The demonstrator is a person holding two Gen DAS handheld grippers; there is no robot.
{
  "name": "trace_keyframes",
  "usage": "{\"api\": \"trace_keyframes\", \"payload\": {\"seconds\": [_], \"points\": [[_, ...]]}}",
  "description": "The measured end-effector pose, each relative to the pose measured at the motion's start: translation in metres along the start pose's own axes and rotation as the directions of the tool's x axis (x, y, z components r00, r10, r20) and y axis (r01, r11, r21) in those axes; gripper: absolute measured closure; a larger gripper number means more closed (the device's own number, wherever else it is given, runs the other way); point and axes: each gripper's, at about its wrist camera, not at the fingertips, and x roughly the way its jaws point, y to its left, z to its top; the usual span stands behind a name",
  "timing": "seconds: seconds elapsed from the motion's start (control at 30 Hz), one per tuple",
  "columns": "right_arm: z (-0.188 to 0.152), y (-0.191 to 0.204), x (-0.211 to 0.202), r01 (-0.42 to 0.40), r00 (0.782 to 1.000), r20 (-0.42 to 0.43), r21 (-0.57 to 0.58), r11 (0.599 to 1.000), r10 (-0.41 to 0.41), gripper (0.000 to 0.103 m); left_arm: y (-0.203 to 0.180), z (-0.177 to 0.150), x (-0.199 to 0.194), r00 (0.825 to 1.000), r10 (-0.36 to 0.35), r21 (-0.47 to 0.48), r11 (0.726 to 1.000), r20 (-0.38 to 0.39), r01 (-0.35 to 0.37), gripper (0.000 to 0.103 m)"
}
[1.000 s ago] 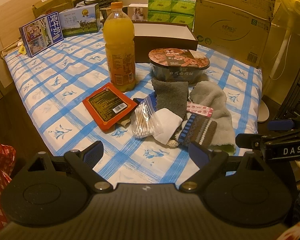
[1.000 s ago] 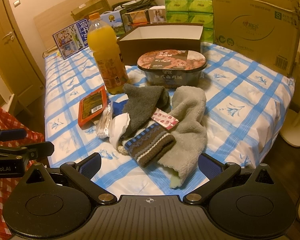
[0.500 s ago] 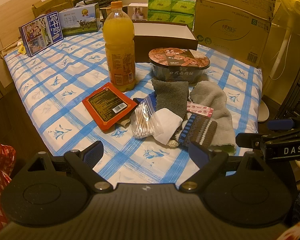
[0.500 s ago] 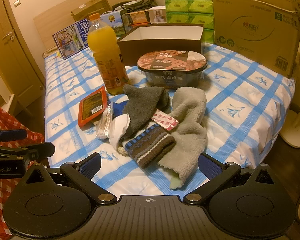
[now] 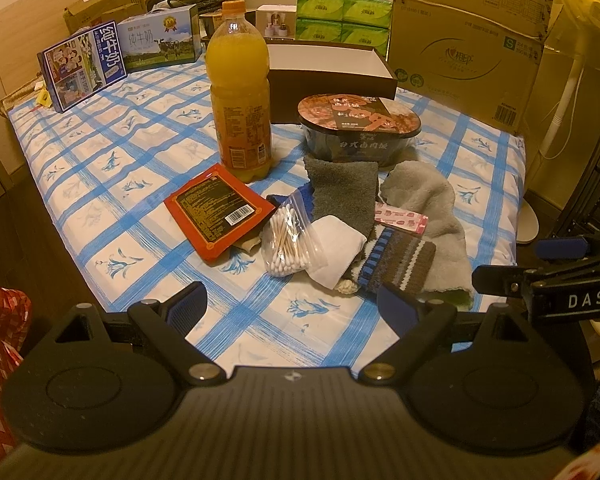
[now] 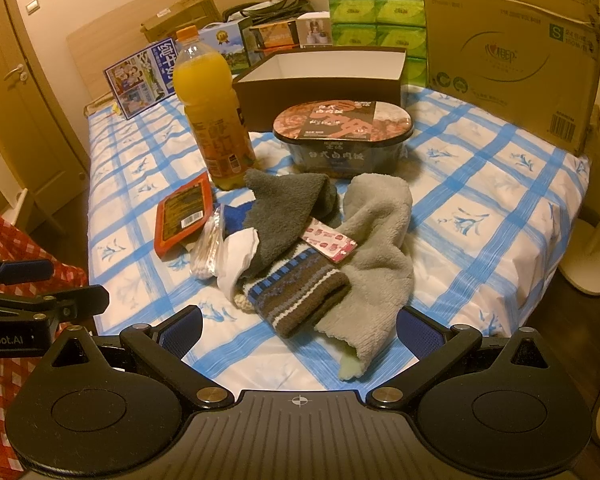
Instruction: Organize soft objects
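A heap of soft things lies near the front of the checked cloth: a dark grey sock, a light grey fleece sock, a striped knit sock and a folded white cloth. A pink sachet rests on top of them. My left gripper hovers open in front of the heap, nothing between its fingers. My right gripper is open too, just short of the striped sock.
An orange juice bottle, a red packet, a bag of cotton swabs and a sealed food bowl surround the heap. An open brown box stands behind, with milk cartons, tissue packs and a big cardboard box at the back.
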Motion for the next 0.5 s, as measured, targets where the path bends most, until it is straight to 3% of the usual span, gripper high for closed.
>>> {"api": "trace_keyframes", "payload": {"seconds": [0.47,0.5], "points": [[0.001,-0.001,0.004,0.002,1.0,-0.002,0.001,1.0,-0.002,0.0,-0.002,0.003,0.011,1.0,0.001,-0.002,1.0,-0.006,-0.001,0.012],[0.002,-0.001,0.005,0.001,1.0,-0.001,0.001,1.0,-0.001,0.0,0.003,-0.008,0.019,1.0,0.002,-0.003,1.0,-0.008,-0.002,0.012]]}}
